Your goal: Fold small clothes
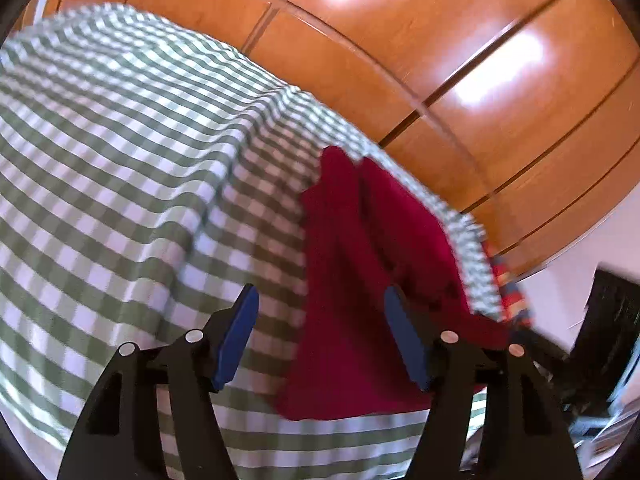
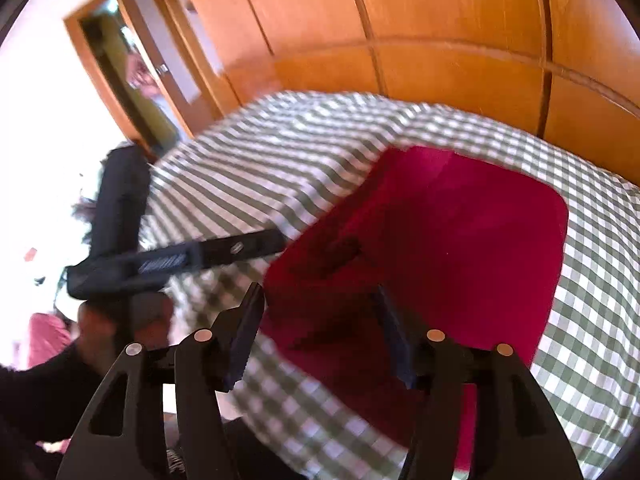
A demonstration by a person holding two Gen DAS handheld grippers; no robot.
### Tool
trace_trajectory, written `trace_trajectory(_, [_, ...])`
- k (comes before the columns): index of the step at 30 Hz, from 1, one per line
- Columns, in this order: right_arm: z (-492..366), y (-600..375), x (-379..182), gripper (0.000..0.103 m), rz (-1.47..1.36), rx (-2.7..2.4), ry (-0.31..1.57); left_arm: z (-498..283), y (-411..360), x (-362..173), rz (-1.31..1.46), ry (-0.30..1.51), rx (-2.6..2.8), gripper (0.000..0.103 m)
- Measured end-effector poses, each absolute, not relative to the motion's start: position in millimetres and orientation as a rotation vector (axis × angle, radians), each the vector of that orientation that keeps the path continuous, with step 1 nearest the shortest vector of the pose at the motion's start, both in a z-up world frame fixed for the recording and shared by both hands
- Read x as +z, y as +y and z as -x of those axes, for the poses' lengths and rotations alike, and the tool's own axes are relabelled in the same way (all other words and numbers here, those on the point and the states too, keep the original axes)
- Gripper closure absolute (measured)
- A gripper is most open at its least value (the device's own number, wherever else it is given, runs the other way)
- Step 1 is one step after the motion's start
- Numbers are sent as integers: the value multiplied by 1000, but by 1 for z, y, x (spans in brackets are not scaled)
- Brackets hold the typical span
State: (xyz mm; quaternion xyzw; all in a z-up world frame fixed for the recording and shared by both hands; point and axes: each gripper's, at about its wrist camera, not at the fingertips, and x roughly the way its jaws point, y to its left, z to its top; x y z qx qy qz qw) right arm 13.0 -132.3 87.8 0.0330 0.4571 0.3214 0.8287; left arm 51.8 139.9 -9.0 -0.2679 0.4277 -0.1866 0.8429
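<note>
A dark red garment (image 1: 360, 288) lies on the green-and-white checked cloth (image 1: 132, 168) near its right edge. It also shows in the right wrist view (image 2: 460, 240), folded over with a rounded outline. My left gripper (image 1: 320, 300) is open and empty, its right finger over the garment's edge and its left finger over the cloth. My right gripper (image 2: 320, 300) is open and empty, just above the garment's near part. The left gripper's black body (image 2: 172, 260) shows in the right wrist view, pointing at the garment's left edge.
Orange wooden cabinet doors (image 1: 440, 60) stand behind the checked surface. A striped red and blue fabric (image 1: 508, 292) hangs at the cloth's right edge. Dark objects (image 1: 600, 340) sit at the far right. An open doorway (image 2: 120, 80) is at the left in the right wrist view.
</note>
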Motion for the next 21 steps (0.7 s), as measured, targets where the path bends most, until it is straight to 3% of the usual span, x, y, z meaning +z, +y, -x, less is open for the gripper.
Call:
trace_trajectory(3, [5,-161,94,46,-98,629,945,-60,138,-7,644,912,-468,28])
trace_trajectory(9, [42,-222,80,46,-61,431,970,-77,117,-13,745,988,-577,26])
trace_trajectory(19, [43,-185,30,47,142,336,994,-108,67,-1,641,1113,-631,19])
trace_trajectory(21, [39,-178,28,67,157,327,989,-116,53,0,574,1147,-601,20])
